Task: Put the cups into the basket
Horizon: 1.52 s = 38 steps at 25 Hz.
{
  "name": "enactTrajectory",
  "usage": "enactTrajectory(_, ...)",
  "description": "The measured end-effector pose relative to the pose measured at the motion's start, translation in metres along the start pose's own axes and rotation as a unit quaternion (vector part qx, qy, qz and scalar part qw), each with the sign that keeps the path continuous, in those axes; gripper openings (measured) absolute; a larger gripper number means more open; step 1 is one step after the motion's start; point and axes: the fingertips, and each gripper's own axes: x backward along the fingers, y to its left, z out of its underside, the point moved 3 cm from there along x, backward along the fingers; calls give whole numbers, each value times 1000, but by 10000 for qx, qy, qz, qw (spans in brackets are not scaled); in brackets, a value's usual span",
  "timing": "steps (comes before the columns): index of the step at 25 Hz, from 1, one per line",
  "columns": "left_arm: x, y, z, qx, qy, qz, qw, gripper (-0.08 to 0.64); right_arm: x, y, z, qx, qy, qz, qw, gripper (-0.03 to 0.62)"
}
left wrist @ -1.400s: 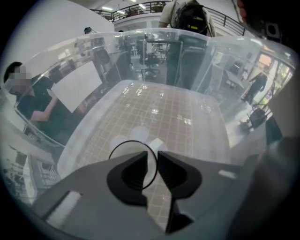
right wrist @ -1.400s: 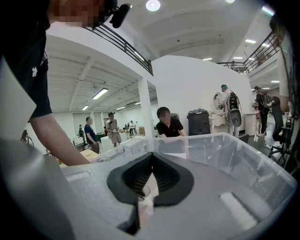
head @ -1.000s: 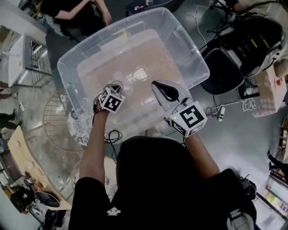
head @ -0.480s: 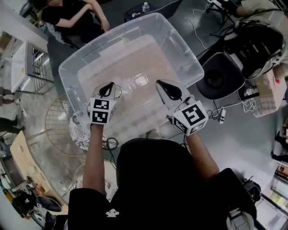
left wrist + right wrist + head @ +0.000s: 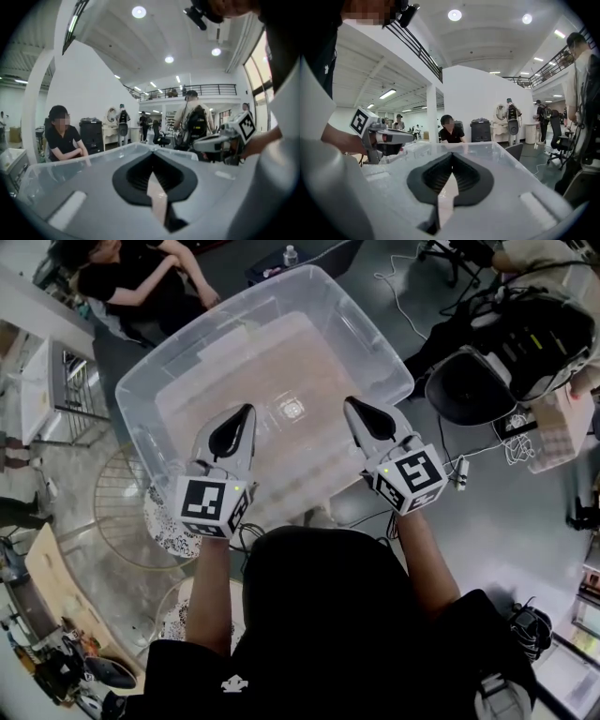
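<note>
Grey-bodied left gripper (image 5: 242,418) nearest, black fingers (image 5: 133,178) pressed together on nothing, held above the near part of the basket (image 5: 141,399), a big clear plastic bin. Beside it but well apart, right gripper (image 5: 356,409), fingers likewise closed and empty, pointing the same way over the bin. Between and just beyond the two tips, low on the basket floor, what looks like one clear cup (image 5: 292,409), touched by neither; farther off, a seated person in black (image 5: 131,282) past the far rim, and a black chair (image 5: 464,390) to the right.
</note>
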Motion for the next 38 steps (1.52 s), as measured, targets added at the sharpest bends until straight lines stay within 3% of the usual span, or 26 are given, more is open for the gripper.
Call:
enactTrajectory(6,0,-27,-24,-85,-498,130,9986,8,21,-23,8,-41,-16,370,9993,0)
enactTrajectory(12,0,-47,-30,0,-578,276,9979,8,55,-51,31,-60,108,902,9959,0)
enactTrajectory(18,-3,-49,-32,215,-654,168,9975,8,66,-75,103,-601,919,1250,9861,0)
enactTrajectory(21,-5,-54,-38,106,-674,116,9976,8,61,-80,152,-1047,1548,1205,9750,11)
enactTrajectory(24,-8,-61,-41,-134,-631,97,9979,8,56,-82,196,-1348,2075,1198,9615,95)
enactTrajectory(29,-11,-68,-36,-126,-547,134,9983,8,48,-84,260,-1771,2811,1225,9352,119)
enactTrajectory(38,-6,-72,-30,-171,-504,129,9985,8,29,-88,327,-2252,3599,1340,8955,162)
